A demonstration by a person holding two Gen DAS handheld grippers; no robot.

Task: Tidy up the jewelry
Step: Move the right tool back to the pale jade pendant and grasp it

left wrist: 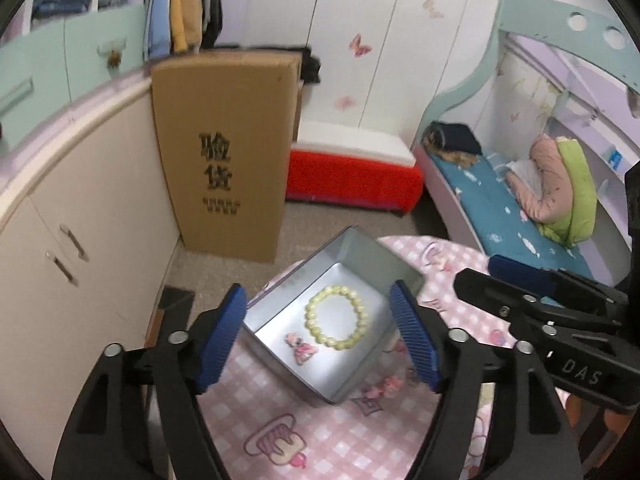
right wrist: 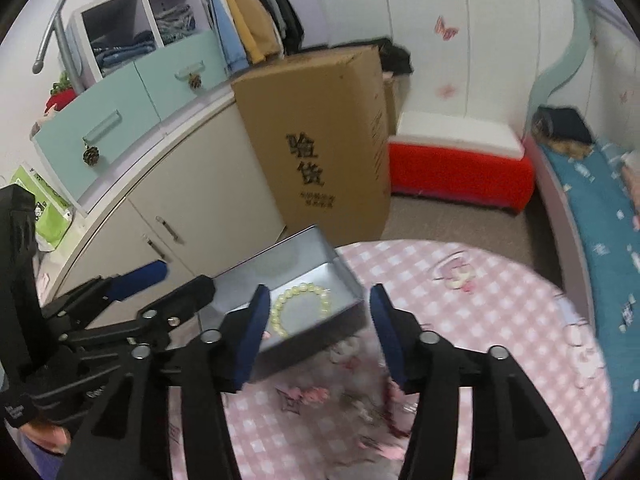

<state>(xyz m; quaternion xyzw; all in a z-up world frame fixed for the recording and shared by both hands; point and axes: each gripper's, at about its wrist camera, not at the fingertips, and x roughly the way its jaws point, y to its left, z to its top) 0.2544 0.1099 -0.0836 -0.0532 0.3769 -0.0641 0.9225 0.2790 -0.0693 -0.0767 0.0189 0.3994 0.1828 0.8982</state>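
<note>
Covering the round table [left wrist: 328, 436] is a pink checked cloth with cartoon prints, and on it sits an open grey metal box [left wrist: 320, 316] at about 12 o'clock from the left gripper [left wrist: 320, 334], whose blue pads stand wide on either side of the box. Inside lie a pale yellow bead bracelet [left wrist: 337, 317] and, at its 7 o'clock, a small pink hair clip [left wrist: 301, 349]. The right gripper [right wrist: 316, 332] also gapes wide, holding nothing, just over the box's near corner. Beyond stand a tall cardboard carton [left wrist: 224, 152], a red stool [left wrist: 352, 178], cream cabinets [left wrist: 76, 216] and a bed [left wrist: 516, 208].
</note>
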